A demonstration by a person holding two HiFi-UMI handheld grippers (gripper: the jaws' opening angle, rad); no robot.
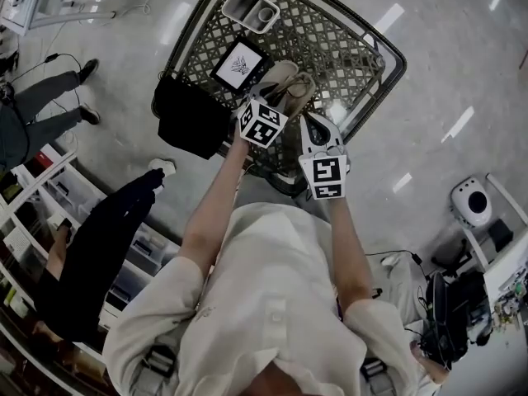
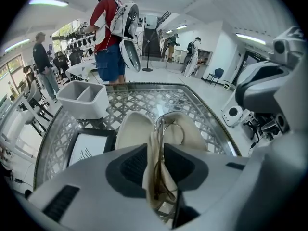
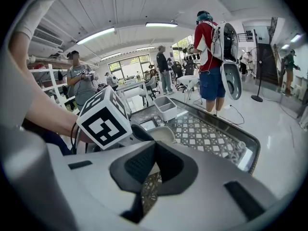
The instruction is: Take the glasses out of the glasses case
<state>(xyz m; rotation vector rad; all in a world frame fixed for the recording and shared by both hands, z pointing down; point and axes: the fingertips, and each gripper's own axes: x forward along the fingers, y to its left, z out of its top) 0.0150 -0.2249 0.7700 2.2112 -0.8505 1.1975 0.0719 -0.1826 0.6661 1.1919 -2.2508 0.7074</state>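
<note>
A person bends over a lattice tabletop (image 2: 144, 100) where a cream glasses case (image 2: 133, 129) lies open in 2 halves. The left claw (image 2: 155, 148) stands wide. Wire-framed glasses (image 2: 160, 124) and a cream cloth (image 2: 152, 179) sit edge-on between its jaws, just over the near end of the case, seemingly loose rather than pinched. The right claw (image 3: 155, 144) is drawn narrow on what looks like a cream edge of the case, probably to pin it down so it cannot slide as the glasses come away. The glasses appear nearly clear of the case.
</note>
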